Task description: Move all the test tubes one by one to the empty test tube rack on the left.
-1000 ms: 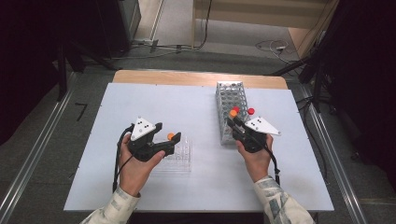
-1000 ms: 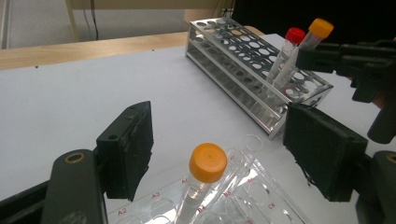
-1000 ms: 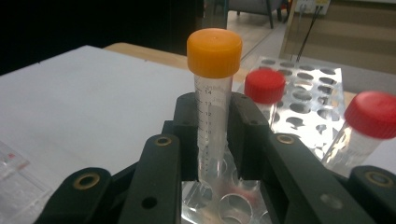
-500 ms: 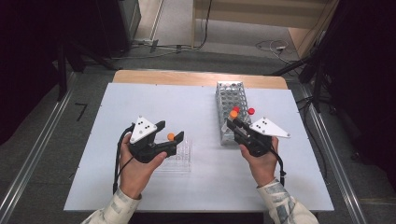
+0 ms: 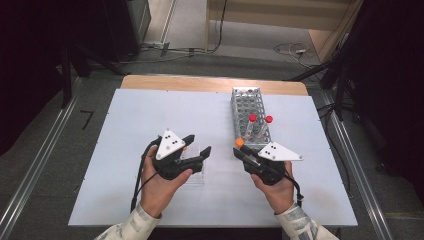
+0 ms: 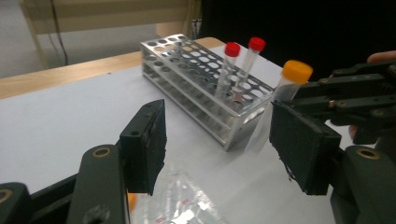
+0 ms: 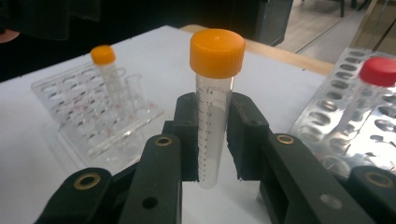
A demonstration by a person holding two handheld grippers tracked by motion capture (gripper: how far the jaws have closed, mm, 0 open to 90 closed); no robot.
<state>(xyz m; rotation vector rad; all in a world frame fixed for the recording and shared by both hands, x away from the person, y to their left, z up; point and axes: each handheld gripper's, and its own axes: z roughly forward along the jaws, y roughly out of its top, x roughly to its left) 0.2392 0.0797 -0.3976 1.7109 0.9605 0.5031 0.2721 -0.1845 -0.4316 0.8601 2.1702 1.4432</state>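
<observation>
A: Looking down from the high view first: the right gripper point(image 5: 241, 151) is clamped on an orange-capped tube point(image 5: 240, 143), just off the near end of the metal rack point(image 5: 248, 112), which runs from the table's point(image 5: 130, 115) far edge toward its middle, right of centre; two red-capped tubes point(image 5: 252, 118) stand in its near rows.

B: And the left gripper point(image 5: 196, 145)?

A: Jaws apart with nothing between them, having just been closing; it hangs over the clear plastic rack point(image 5: 196, 175) left of centre; the right hand point(image 5: 272, 185) is plainly the nearer to the metal rack.

B: The left gripper view?

A: Its pads point(image 6: 149, 140) stand parted; beyond them the orange-capped tube point(image 6: 285, 100) leans in the other gripper, cap up, beside the metal rack's point(image 6: 196, 70) near corner.

B: The right gripper view?

A: The tube point(image 7: 212, 121) stands upright, long axis vertical, pinched at mid-length; the metal rack point(image 7: 355, 135) lies to its right, the clear rack point(image 7: 93, 116) with another orange-capped tube point(image 7: 106, 70) to its left; I judge the move turns on that short sideways gap.
</observation>
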